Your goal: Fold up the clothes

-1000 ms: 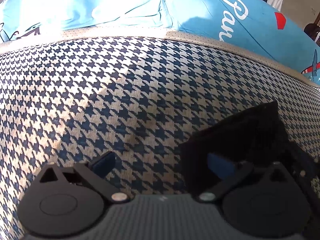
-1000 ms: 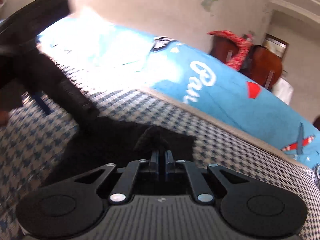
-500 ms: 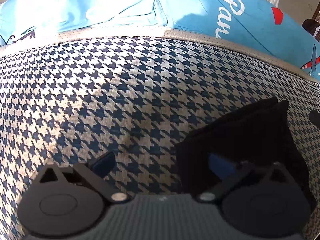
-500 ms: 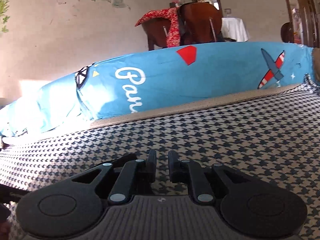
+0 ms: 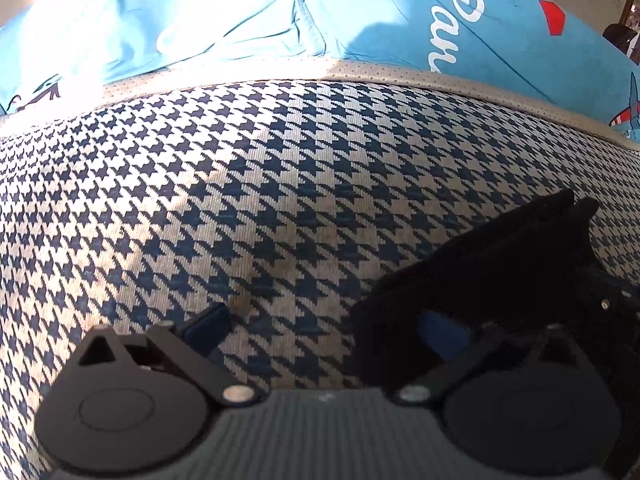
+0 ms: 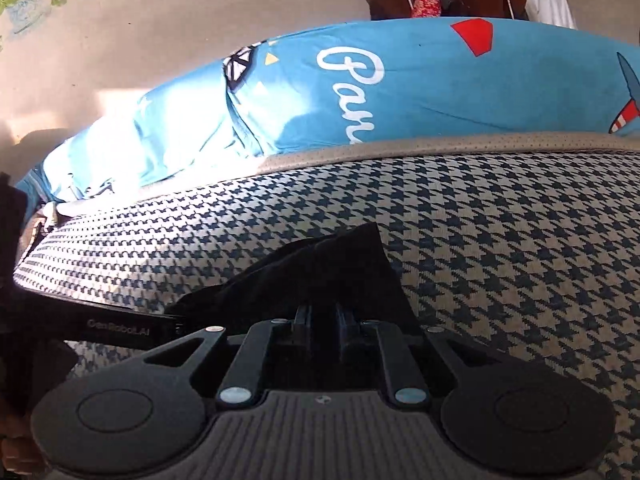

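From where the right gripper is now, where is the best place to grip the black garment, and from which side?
Probably the raised near edge of the black garment, coming straight forward along the houndstooth surface. There the folded layers stack above the surface, right before the right gripper, whose slightly parted fingers could close over them.

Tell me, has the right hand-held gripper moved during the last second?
Yes. The right hand-held gripper swung away and came back. The blue bedding sat high, then lower, and is high again; the black garment left view and returned.
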`<state>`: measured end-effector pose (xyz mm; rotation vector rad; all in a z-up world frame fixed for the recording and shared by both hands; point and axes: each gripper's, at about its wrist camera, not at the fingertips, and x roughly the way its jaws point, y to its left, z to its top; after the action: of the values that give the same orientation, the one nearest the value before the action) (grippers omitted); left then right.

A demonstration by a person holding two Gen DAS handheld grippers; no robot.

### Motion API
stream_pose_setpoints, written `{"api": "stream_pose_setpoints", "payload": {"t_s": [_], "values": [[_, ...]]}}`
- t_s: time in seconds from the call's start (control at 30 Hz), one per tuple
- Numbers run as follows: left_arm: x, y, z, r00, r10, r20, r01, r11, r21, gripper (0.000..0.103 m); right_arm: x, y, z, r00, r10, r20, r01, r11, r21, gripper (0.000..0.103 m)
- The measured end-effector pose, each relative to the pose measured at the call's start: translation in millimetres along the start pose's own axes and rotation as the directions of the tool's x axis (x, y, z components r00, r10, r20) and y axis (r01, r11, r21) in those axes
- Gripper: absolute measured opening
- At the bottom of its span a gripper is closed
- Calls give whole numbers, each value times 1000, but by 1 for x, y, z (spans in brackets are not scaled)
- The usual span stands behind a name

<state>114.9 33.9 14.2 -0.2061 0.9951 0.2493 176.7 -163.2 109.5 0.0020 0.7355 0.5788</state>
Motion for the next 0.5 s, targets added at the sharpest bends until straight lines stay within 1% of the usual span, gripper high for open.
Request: {"api": "stream_pose_setpoints", "payload": {"t_s": [0.13, 0.2, 0.27, 0.37, 0.43, 0.5], "values": [[9, -3, 7, 1000, -8, -4, 8, 1000, 4, 103, 10, 2, 5, 998, -58, 9, 57, 997, 44, 11], [12, -4, 8, 1000, -16, -13, 16, 1000, 10, 103, 9, 6, 8, 997, -78, 25, 77, 996, 39, 11], [15, -4, 10, 1000, -25, -16, 25, 1000, 15, 103, 3, 11, 9, 997, -62, 39, 62, 998, 22, 12], [17, -4, 12, 999, -29, -21, 29, 999, 18, 103, -13, 19, 5, 999, -2, 43, 1, 1000, 8, 12], [16, -4, 13, 999, -29, -25, 29, 999, 20, 103, -28, 27, -2, 999, 25, 49, -23, 999, -30, 12], [18, -5, 15, 999, -31, -28, 31, 999, 19, 103, -42, 35, -12, 997, 65, 35, -64, 997, -47, 12]]}}
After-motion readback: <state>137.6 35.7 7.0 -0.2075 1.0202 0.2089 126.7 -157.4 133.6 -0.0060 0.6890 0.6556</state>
